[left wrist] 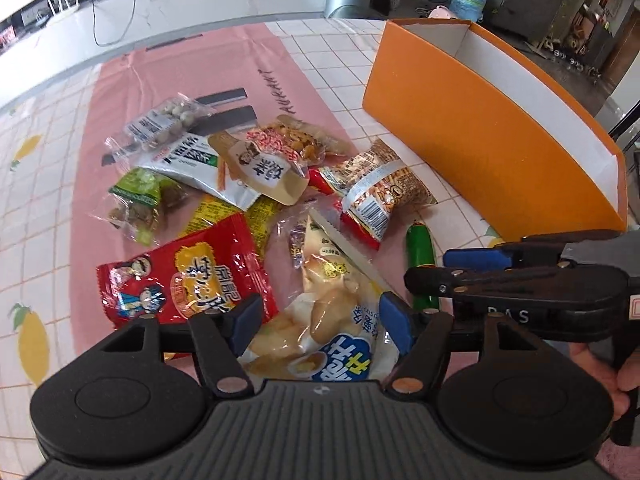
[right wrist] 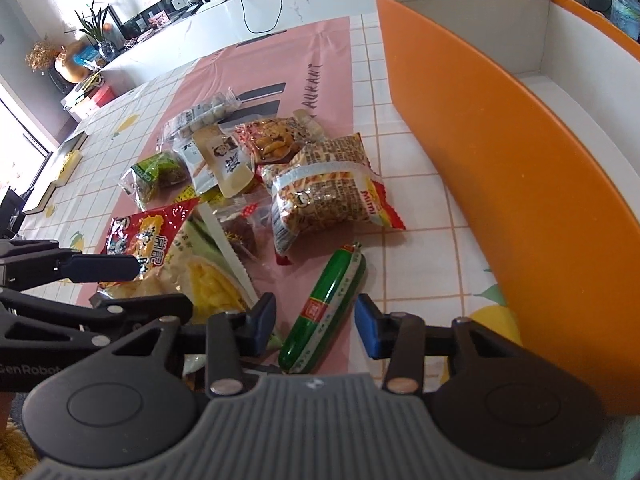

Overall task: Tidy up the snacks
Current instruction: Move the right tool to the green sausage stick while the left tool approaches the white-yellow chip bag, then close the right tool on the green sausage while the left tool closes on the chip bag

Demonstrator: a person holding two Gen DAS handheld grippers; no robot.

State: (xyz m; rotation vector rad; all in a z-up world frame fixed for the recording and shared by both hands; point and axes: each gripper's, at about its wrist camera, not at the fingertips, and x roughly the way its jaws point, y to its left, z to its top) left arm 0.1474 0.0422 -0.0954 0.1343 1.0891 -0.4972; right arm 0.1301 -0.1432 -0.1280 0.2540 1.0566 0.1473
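Left wrist view: left gripper point(left wrist: 320, 316) spread wide over white snack bag point(left wrist: 320, 320) at near edge of snack pile on pink mat point(left wrist: 120, 92); pads beside bag, not pressing; bag's lower end hidden under gripper body. Orange box point(left wrist: 480, 140) stands right, interior out of sight.

Right wrist view: right gripper point(right wrist: 316, 326) part open, astride green sausage point(right wrist: 326, 308); pads clear of it. Sausage lies flat, long axis near-left to far-right, near tip hidden by gripper body.
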